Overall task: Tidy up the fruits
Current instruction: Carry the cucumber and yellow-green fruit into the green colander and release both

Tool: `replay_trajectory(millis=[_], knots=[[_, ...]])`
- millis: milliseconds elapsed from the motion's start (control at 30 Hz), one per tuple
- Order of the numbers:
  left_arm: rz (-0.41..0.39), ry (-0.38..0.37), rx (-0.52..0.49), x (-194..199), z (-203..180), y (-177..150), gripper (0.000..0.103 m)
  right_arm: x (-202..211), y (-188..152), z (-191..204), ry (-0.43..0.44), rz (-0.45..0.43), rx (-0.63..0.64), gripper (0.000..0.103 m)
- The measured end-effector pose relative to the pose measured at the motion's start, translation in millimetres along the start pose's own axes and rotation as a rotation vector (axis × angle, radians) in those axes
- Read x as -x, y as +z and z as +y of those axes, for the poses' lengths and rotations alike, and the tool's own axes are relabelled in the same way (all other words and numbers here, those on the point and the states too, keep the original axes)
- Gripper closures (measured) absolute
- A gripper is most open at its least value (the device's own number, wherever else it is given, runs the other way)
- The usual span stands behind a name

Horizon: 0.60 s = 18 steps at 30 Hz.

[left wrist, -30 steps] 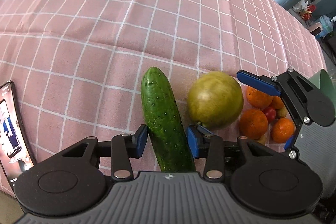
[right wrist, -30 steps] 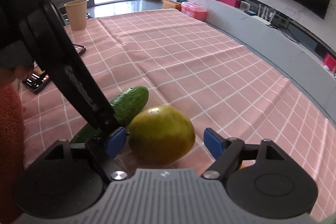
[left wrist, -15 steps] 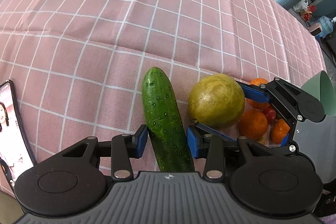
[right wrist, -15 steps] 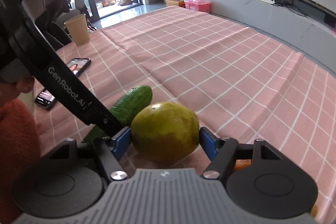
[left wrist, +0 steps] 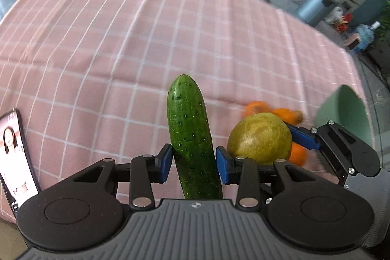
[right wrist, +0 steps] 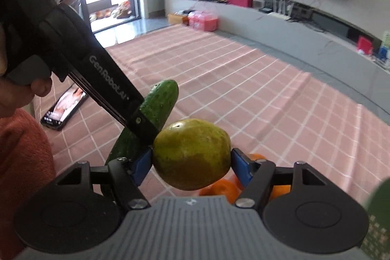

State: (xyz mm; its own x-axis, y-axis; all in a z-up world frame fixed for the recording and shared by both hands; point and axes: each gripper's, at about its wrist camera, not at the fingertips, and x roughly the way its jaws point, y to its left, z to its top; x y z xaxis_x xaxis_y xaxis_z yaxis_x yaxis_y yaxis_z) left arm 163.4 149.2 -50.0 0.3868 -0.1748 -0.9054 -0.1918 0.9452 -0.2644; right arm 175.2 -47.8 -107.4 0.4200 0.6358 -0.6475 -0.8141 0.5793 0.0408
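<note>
Both grabs on, cucumber and the green fruit up off the cloth

The left gripper (left wrist: 192, 166) has its blue pads pinched on the cucumber (left wrist: 189, 133) down by the near end, long axis running away from the camera, free tip aimed up and off across the pink checked tablecloth (left wrist: 121, 40). The right gripper (right wrist: 191, 166) just closed in and squeezes a round yellow-green fruit, pear maybe (right wrist: 191, 154), above the oranges (right wrist: 219, 189). I'd lift slow and keep them apart, since that low grip could let the cucumber swing.

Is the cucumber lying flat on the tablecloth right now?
No, the cucumber is clamped in the left tool and tilted up off the tablecloth.
</note>
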Motion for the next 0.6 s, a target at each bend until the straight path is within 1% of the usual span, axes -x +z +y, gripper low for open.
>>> replay_trajectory(millis=[167,333,467,600], knots=[[-0.095,-0.029,-0.082,34.0,-40.6,-4.2,0.06,48.9,0.0,-10.9,-0.084,-0.064,-0.031,0.037],[-0.173,-0.095,-0.155,59.8,-83.6,-4.1,0.06,101.3,-2.5,-28.1,-0.183,-0.111,-0.054,0.037],[-0.204,-0.177,-0.212,66.5,-120.4,-0.6,0.06,140.7,-9.6,-53.2,-0.254,-0.099,-0.082,0.036],[-0.187,-0.245,-0.25,54.9,-155.1,4.9,0.06,165.1,-18.4,-73.9,-0.323,-0.047,-0.076,0.036]])
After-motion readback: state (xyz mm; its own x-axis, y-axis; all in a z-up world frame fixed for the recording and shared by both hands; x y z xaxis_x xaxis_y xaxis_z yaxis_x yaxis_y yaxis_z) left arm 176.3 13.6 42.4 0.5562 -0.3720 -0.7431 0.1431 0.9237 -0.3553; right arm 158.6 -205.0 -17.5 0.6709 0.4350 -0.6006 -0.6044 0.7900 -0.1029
